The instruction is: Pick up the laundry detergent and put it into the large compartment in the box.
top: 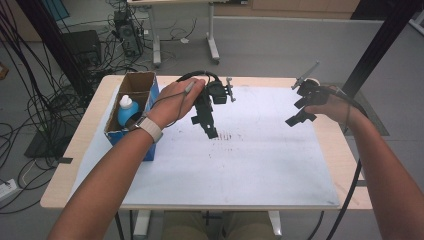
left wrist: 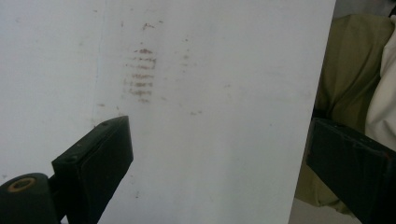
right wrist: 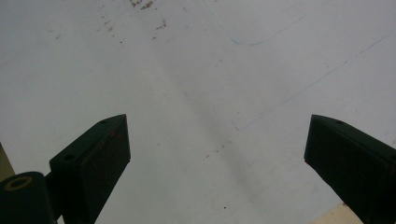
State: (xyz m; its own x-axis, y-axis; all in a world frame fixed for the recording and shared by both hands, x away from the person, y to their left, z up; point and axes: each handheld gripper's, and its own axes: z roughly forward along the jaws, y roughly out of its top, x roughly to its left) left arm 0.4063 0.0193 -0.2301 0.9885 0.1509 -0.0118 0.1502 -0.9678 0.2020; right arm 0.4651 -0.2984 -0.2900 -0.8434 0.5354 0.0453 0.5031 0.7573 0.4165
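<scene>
My left gripper hangs over the middle of the white sheet that covers the table, held from above by the person's left hand. In the left gripper view its jaws stand wide apart and open, with nothing between them, just short of a patch of brown smudges on the sheet. My right gripper is held above the sheet's far right part. Its jaws are open too, over bare sheet with faint pen lines.
A cardboard box with a blue side stands at the table's left, holding a blue bottle with a white cap. The bare wooden table rim borders the sheet. The person's olive trousers show past the sheet's near edge.
</scene>
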